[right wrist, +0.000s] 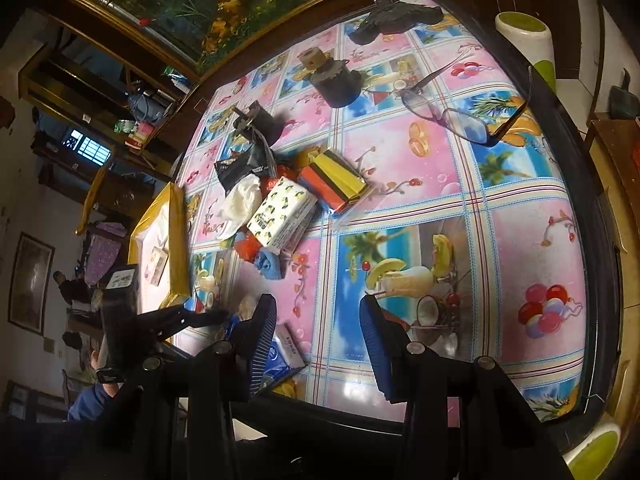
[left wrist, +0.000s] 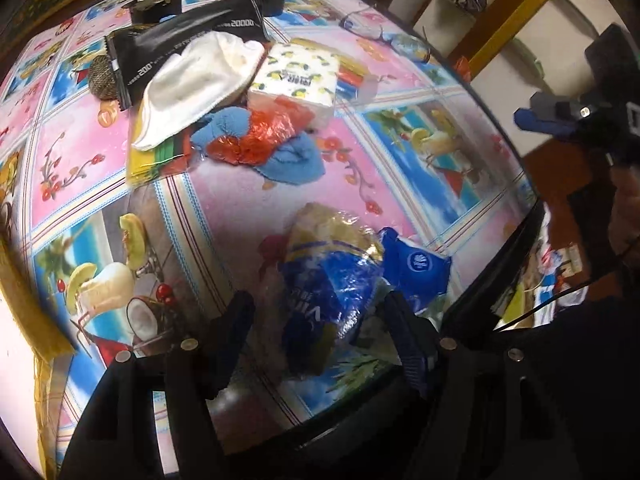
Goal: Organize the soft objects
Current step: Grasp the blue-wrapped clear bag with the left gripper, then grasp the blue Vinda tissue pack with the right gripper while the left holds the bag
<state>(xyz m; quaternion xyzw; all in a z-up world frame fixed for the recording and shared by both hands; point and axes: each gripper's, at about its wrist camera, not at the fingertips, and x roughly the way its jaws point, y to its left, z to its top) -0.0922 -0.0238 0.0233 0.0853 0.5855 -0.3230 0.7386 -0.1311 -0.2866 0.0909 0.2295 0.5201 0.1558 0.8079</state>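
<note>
My left gripper (left wrist: 316, 312) has its jaws around a clear blue-and-gold plastic pack (left wrist: 328, 276) near the table's front edge; contact is unclear. A blue tissue packet (left wrist: 416, 266) lies just right of it and also shows in the right wrist view (right wrist: 286, 354). A pile at mid-table holds a white cloth (left wrist: 196, 84), a lemon-print tissue pack (left wrist: 300, 76), a red plastic bag (left wrist: 264, 136) and a blue cloth (left wrist: 292, 160). My right gripper (right wrist: 318, 322) is open and empty above the front of the table, right of the left gripper (right wrist: 216, 314).
The table (right wrist: 520, 260) has a glossy pink and blue cloth. A striped sponge pack (right wrist: 334, 182), glasses (right wrist: 464, 116), black round parts (right wrist: 336, 80) and a black foil bag (left wrist: 184, 44) lie on it. A yellow-rimmed tray (right wrist: 160, 248) stands at the left edge.
</note>
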